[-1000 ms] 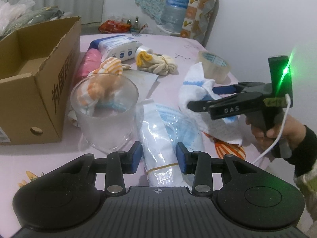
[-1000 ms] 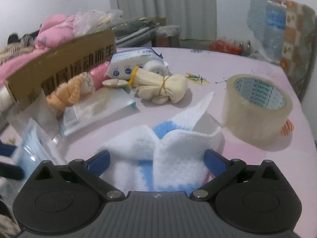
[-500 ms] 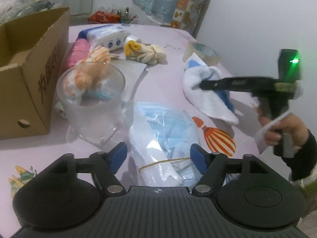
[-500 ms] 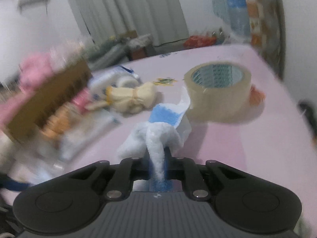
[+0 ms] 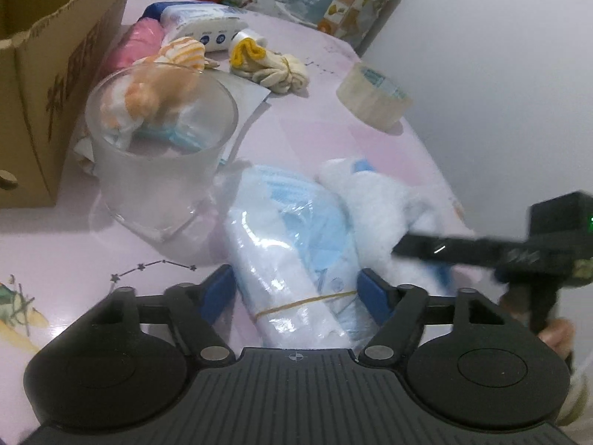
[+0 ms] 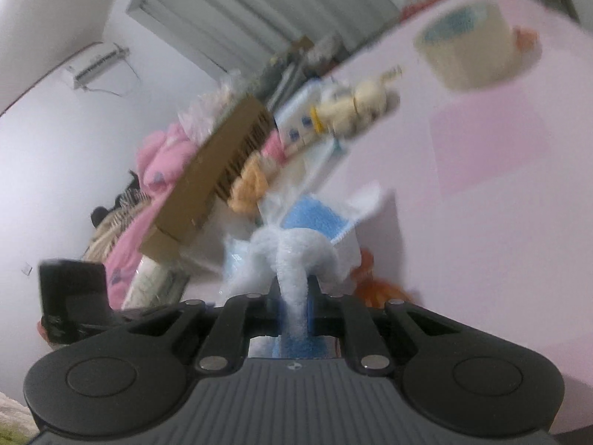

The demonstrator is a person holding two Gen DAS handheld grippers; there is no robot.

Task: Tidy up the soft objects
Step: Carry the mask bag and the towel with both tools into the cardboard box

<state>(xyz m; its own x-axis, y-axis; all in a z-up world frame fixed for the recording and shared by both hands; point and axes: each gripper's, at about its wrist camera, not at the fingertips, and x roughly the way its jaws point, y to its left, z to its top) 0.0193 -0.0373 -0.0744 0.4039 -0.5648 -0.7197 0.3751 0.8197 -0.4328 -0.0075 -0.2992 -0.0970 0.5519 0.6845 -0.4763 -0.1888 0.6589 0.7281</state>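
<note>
Pink table (image 5: 315,126): tape roll (image 5: 373,95) far from cardboard box (image 5: 55,85). Right gripper (image 6: 294,296) clamps white-blue cloth (image 6: 296,252); left gripper (image 5: 296,289), jaws just narrowing, straddles mask packet (image 5: 289,244) unpinched.

White-and-blue cloth (image 6: 296,248), apparently fleecy.

Fluffy white-blue cloth (image 5: 374,200), crinkly glossy plastic mask pack (image 5: 292,256), frosted translucent cup (image 5: 159,163), rough matt cardboard box (image 5: 55,74), glossy tape roll (image 5: 374,96), smooth pink tabletop (image 5: 315,129).
</note>
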